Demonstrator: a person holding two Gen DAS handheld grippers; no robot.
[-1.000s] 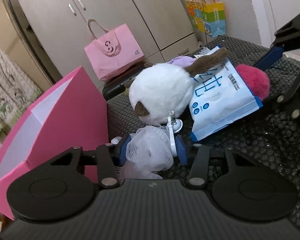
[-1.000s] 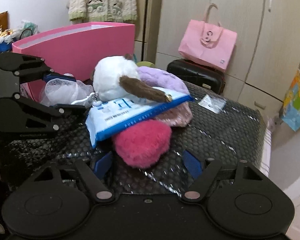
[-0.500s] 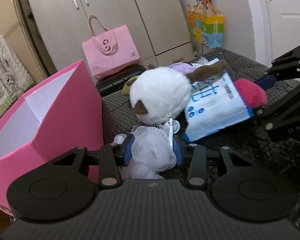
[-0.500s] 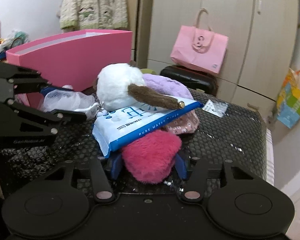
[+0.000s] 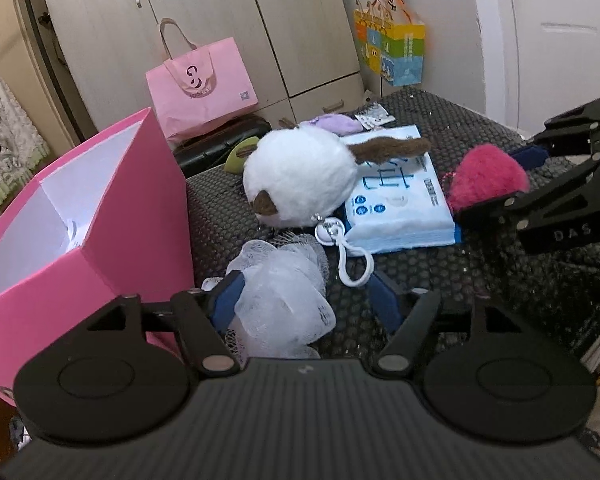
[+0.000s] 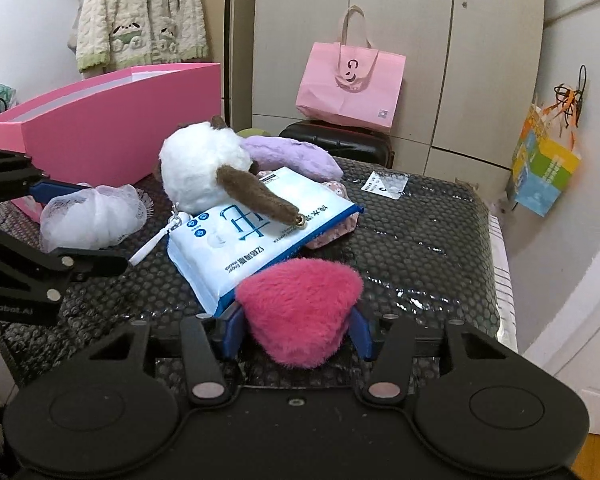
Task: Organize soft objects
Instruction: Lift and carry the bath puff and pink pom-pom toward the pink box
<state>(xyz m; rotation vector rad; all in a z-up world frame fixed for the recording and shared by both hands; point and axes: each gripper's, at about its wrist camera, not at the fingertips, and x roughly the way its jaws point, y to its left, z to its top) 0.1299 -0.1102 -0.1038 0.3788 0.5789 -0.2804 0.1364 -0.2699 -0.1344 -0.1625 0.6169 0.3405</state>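
Note:
My left gripper (image 5: 306, 298) is open; a white mesh bath puff (image 5: 284, 300) lies between its fingers, against the left one, next to the pink box (image 5: 112, 216). My right gripper (image 6: 298, 326) is shut on a magenta plush ball (image 6: 300, 312), lifted slightly off the black bubble-wrap table (image 6: 420, 248). A white plush ball with brown ears (image 5: 300, 176) and a white keyring clip (image 5: 348, 256) rests on a blue wet-wipes pack (image 5: 400, 208). A purple plush (image 6: 296, 156) lies behind them.
The pink box (image 6: 112, 120) stands open at the table's left. A pink paper bag (image 6: 350, 84) sits on a black suitcase (image 6: 340, 144) behind the table. A small packet (image 6: 388, 184) lies at the far edge. A coloured bag (image 6: 544, 172) hangs right.
My left gripper has opened and let go of the mesh puff. My right gripper closed on the magenta plush ball and raised it a little.

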